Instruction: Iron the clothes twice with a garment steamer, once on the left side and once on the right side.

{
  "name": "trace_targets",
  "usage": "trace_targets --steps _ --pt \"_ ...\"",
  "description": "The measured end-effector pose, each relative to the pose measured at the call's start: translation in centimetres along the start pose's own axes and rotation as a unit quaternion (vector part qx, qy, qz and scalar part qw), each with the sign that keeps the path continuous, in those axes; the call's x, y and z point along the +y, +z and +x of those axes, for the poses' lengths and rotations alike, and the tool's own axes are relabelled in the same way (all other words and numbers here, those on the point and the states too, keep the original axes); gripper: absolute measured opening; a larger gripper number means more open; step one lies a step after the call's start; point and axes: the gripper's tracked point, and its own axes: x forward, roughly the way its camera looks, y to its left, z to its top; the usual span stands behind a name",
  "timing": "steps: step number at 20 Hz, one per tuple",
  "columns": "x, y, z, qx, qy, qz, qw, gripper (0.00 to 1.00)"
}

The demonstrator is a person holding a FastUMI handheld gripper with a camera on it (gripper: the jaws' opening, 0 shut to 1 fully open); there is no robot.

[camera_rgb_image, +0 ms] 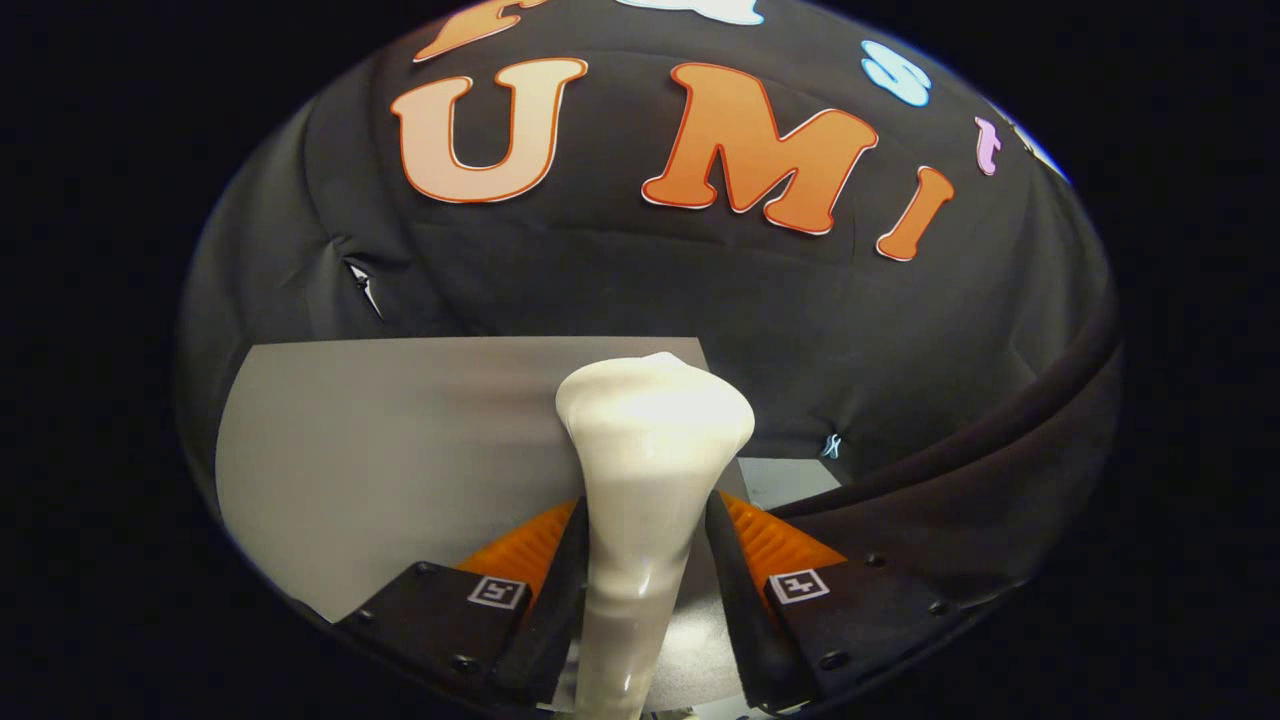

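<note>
While the tool (640,560) clamps both fingers on the white garment steamer (645,470), its flared head rises just beyond the fingertips, over the far right part of the grey desk (380,450). The handle looks glossy; I judge it could twist or slip during a stroke if grip loosens.

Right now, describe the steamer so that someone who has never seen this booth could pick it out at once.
Start at the black cloth wall, then drop to the flat grey garment hung in front of it. The steamer stands up against that grey, clamped between the fingers of the gripper. It is the one glossy white thing here: a slim neck flaring into a broad head.
</note>
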Motion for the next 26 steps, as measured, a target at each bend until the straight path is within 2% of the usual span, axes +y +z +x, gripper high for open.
trace_targets --steps 5,9,11,13,17,22,26 --pt "1.0 0.0 -0.1 -0.009 0.009 -0.009 1.0 0.65" --pt "2.9 -0.1 -1.1 -0.034 0.042 -0.008 0.998 0.5" --pt "3.8 -0.4 -1.5 -0.045 0.055 -0.007 0.997 0.49" --pt "3.6 0.2 -2.6 -0.075 0.051 0.008 0.996 0.49" --pt "2.2 1.9 -6.7 -0.181 0.051 0.036 0.982 0.49" --pt "0.8 1.3 -10.7 -0.221 0.074 0.069 0.97 0.49" --pt "-1.9 2.0 -15.9 -0.29 0.067 0.092 0.95 0.49"
